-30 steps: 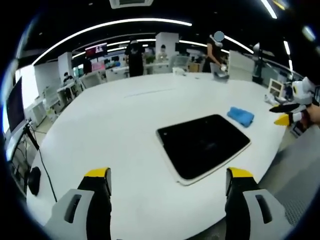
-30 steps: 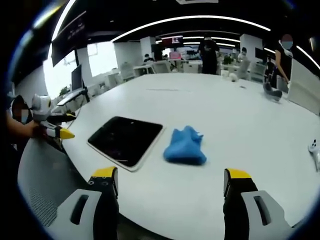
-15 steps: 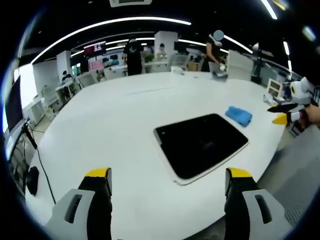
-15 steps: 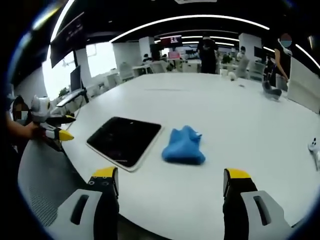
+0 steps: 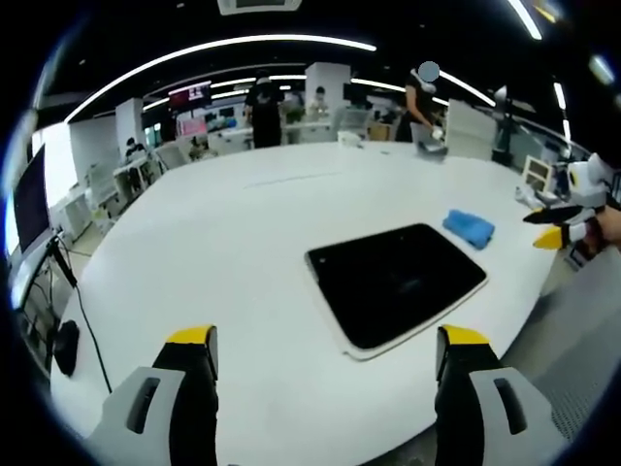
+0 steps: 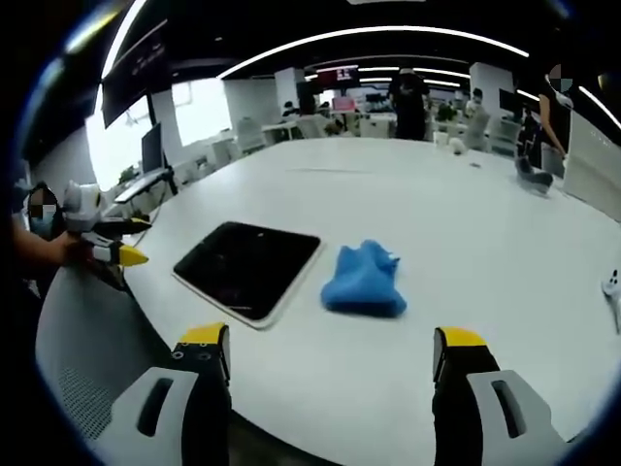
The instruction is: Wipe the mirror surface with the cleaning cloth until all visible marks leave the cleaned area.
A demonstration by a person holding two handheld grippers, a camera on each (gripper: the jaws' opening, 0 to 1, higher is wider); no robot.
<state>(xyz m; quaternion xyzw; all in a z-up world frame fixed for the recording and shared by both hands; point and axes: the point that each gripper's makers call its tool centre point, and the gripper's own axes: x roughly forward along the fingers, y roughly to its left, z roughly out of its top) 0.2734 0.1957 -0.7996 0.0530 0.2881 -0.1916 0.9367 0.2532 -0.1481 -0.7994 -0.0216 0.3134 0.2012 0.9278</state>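
The mirror (image 5: 396,282) lay flat on the white table (image 5: 223,243), the blue cloth (image 6: 366,280) crumpled just beside it, untouched. Both the left gripper (image 5: 325,388) and the right gripper (image 6: 330,388) hung near the table edge, jaws spread wide and empty. Nothing looked wiped yet; picking up the cloth and all the wiping remained
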